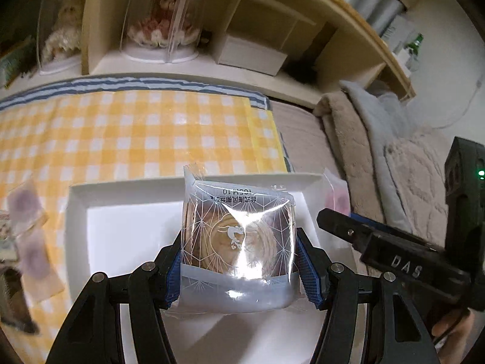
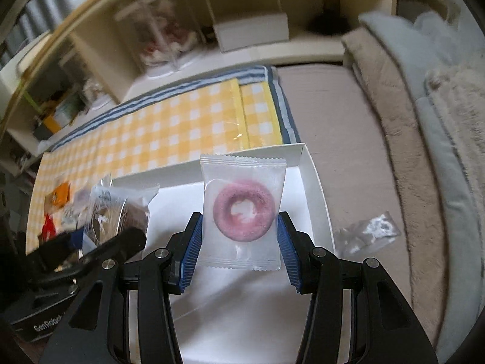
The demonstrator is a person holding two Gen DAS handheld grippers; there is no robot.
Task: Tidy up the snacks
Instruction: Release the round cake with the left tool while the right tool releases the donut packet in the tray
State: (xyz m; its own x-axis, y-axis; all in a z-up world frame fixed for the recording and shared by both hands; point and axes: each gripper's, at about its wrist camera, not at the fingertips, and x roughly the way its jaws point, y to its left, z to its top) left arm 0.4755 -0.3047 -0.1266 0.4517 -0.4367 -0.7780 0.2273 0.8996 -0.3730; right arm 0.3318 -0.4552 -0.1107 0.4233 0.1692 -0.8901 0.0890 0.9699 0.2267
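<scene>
- The left gripper (image 1: 239, 268) pinches a clear pastry packet (image 1: 238, 242) between its blue pads, holding it over the white tray (image 1: 121, 230); the packet's glare hides much of the tray floor behind it.
- The right gripper (image 2: 239, 247) pinches a pink ring biscuit packet (image 2: 242, 212) at both side edges, above the same white tray (image 2: 315, 182).
- In the left wrist view the right gripper (image 1: 394, 251) crosses in at 3 o'clock — its black body covers the tray's right edge, and its pink packet (image 1: 336, 195) peeks past the rim at 2 o'clock.
- In the right wrist view the left gripper (image 2: 100, 248) enters from 9 o'clock with the pastry packet (image 2: 121, 212) blurred beside it.
- A yellow checked cloth (image 1: 136, 133) lies under the tray, toward 12 o'clock.
- More wrapped snacks (image 1: 30, 242) sit on the cloth at 9 o'clock of the tray in the left wrist view, blurred.
- A crumpled clear wrapper (image 2: 368, 236) lies on the beige bed sheet (image 2: 333, 115) at 3 o'clock of the tray, apart from it.
- Folded blankets (image 1: 379, 139) pile up at 2 o'clock.
- A wooden shelf (image 1: 272, 30) at 12 o'clock carries a doll under a clear dome (image 1: 160, 18) and a white box (image 1: 251, 56).
</scene>
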